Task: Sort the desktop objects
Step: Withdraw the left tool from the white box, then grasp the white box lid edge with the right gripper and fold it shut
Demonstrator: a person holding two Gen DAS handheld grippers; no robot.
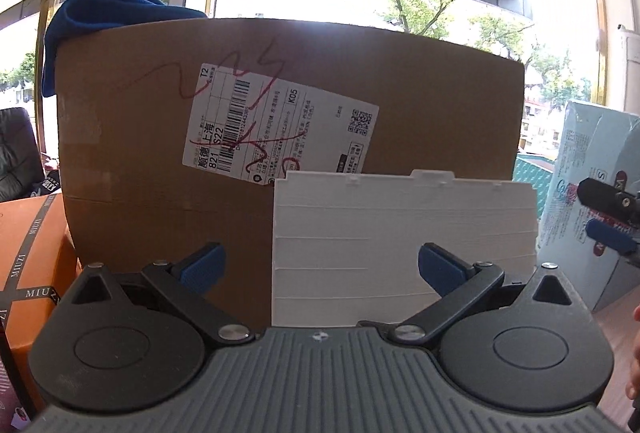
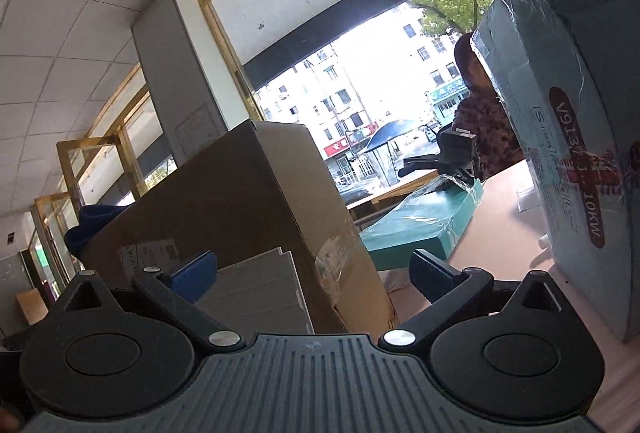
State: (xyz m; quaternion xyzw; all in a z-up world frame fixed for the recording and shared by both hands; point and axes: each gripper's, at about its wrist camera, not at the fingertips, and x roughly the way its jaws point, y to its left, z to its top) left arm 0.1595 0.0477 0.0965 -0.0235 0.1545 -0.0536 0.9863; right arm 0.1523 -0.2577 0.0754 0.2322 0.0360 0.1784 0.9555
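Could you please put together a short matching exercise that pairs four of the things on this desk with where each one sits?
Things:
1. blue cloth
2. white ribbed panel
3. orange box
4. teal flat box

Places:
A. lying flat on the table, wrapped in clear film, beyond the cardboard box
B. standing against the front of the cardboard box
C. draped over the cardboard box's top left corner
D. left of the cardboard box, crossed by a printed ribbon

Pairs: 1-C, 2-B, 3-D, 4-A
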